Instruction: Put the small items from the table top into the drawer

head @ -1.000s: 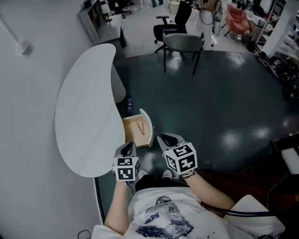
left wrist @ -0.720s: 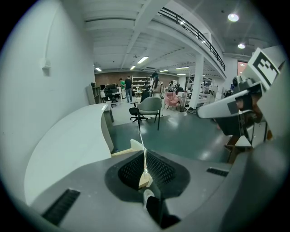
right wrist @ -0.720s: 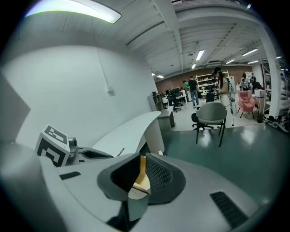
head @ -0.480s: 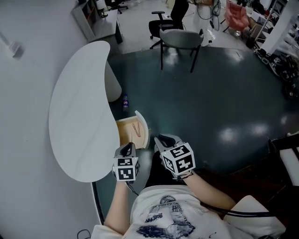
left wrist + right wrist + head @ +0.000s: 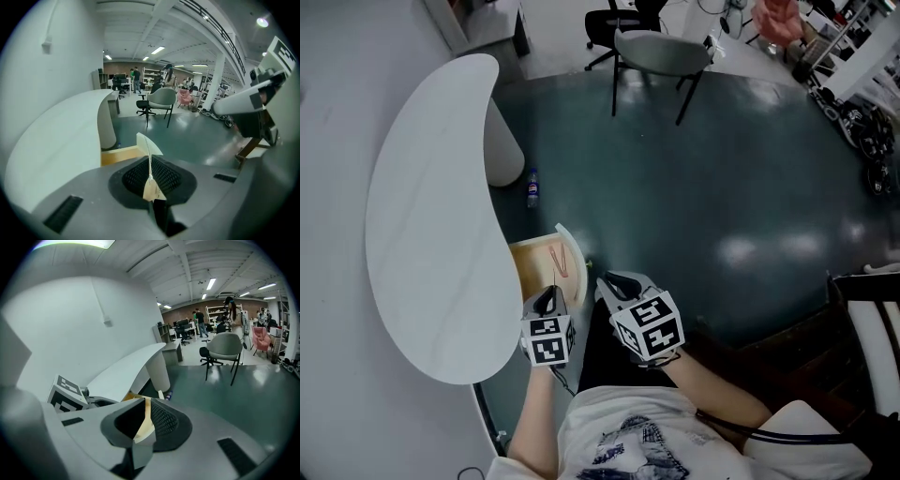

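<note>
A white curved table (image 5: 422, 216) fills the left of the head view, and I see no small items on its top. Under its near edge a wooden drawer (image 5: 525, 272) stands pulled out, with two thin reddish sticks (image 5: 560, 260) lying inside. My left gripper (image 5: 548, 298) hovers at the drawer's near end, jaws shut on nothing. My right gripper (image 5: 614, 281) is just right of the drawer front, its jaws closed to a narrow slit with nothing between them. The drawer (image 5: 122, 154) shows ahead in the left gripper view and behind the jaws in the right gripper view (image 5: 133, 397).
A small bottle (image 5: 532, 187) lies on the dark floor beside the white table pedestal (image 5: 502, 145). A grey chair (image 5: 661, 52) stands farther out. A dark wooden piece of furniture (image 5: 862, 309) is at the right edge.
The table and drawer have slid down and left in the head view, so the drawer lies closer to both grippers. The grippers keep the same pose side by side.
</note>
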